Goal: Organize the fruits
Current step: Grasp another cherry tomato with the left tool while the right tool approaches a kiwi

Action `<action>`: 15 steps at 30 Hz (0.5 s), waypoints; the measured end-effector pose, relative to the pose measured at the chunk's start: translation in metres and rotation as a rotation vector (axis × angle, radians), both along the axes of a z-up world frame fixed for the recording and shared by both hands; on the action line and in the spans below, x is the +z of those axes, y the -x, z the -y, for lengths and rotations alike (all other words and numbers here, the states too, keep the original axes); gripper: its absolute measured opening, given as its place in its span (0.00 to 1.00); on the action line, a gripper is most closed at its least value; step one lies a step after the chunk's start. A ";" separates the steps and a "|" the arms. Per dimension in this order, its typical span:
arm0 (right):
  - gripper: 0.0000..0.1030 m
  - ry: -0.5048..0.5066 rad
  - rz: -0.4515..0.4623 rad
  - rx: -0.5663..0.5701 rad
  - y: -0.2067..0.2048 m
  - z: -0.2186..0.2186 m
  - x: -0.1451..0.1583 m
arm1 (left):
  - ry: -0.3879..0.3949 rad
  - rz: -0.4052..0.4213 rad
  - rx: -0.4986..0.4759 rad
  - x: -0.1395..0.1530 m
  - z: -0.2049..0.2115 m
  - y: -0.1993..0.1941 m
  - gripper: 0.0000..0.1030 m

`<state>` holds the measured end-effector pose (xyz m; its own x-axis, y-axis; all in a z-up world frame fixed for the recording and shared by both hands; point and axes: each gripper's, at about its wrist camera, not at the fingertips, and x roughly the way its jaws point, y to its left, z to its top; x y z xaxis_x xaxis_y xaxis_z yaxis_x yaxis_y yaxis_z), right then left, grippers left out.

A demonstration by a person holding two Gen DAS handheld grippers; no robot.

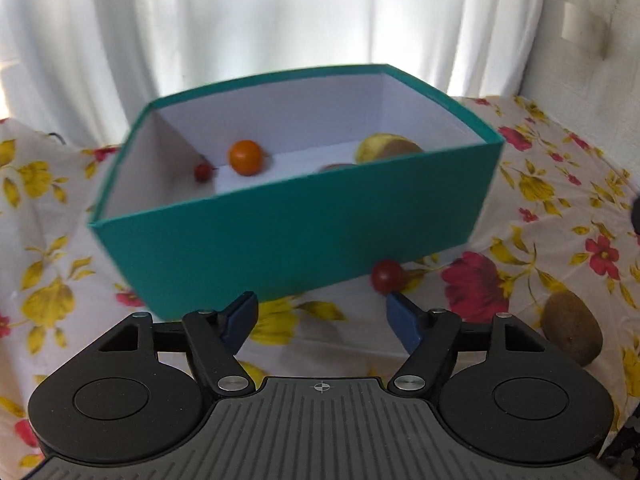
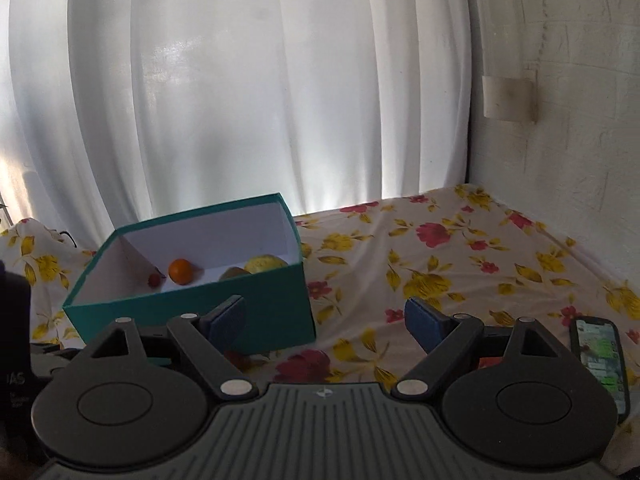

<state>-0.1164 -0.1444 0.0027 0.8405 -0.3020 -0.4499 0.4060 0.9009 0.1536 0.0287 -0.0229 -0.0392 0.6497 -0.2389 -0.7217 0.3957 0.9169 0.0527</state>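
Your left gripper (image 1: 322, 320) hangs low over the flowered bedsheet (image 1: 540, 216), its jaws spread with nothing between them; just past its right blue pad (image 1: 404, 320) lies a small red cherry tomato (image 1: 387, 276), close against the near wall of the teal box (image 1: 288, 236). To the right of that gripper, one brown kiwi (image 1: 571, 333) rests on the sheet, well apart from the box. Only the left wrist view shows these two loose fruits. Your right gripper (image 2: 325, 320) likewise has its jaws spread and empty. Near it, at the right edge of its view, a phone (image 2: 600, 360) lies on the sheet with its screen lit; the text on it is too small to read. At the far left of that view stands a dark object (image 2: 16, 360) bearing the letters "IAS", with smaller print below that you cannot make out. Neither appears in the left wrist view. Inside the white-lined box you can count one orange fruit (image 1: 245, 157), one small red tomato (image 1: 203, 172) in the left corner, one yellow fruit (image 2: 265, 264) and a brownish one (image 1: 402, 150) beside it, both partly hidden by the near wall. A reddish shape peeking over that wall in the left view cannot be identified. Behind everything hangs a white curtain (image 2: 260, 100), with a plastered wall (image 2: 560, 140) to the right.
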 end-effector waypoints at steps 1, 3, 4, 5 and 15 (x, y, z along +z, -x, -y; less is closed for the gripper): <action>0.84 -0.005 -0.007 -0.011 0.004 0.003 -0.002 | -0.002 0.000 -0.007 -0.003 0.005 -0.001 0.74; 0.84 -0.018 -0.018 -0.029 0.010 0.007 -0.006 | -0.016 0.003 -0.019 -0.009 0.016 -0.001 0.73; 0.84 -0.023 -0.020 -0.037 0.013 0.008 -0.008 | -0.016 0.004 -0.025 -0.012 0.020 -0.001 0.73; 0.84 -0.026 -0.025 -0.042 0.016 0.009 -0.009 | -0.018 0.001 -0.027 -0.015 0.024 -0.002 0.70; 0.84 -0.037 -0.049 -0.083 0.031 0.014 -0.019 | 0.025 -0.040 -0.002 -0.032 0.039 -0.022 0.57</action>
<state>-0.1469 -0.1588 -0.0159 0.7901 -0.3521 -0.5018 0.4869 0.8578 0.1648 0.0505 -0.0615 -0.0711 0.6201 -0.2584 -0.7407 0.3985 0.9171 0.0137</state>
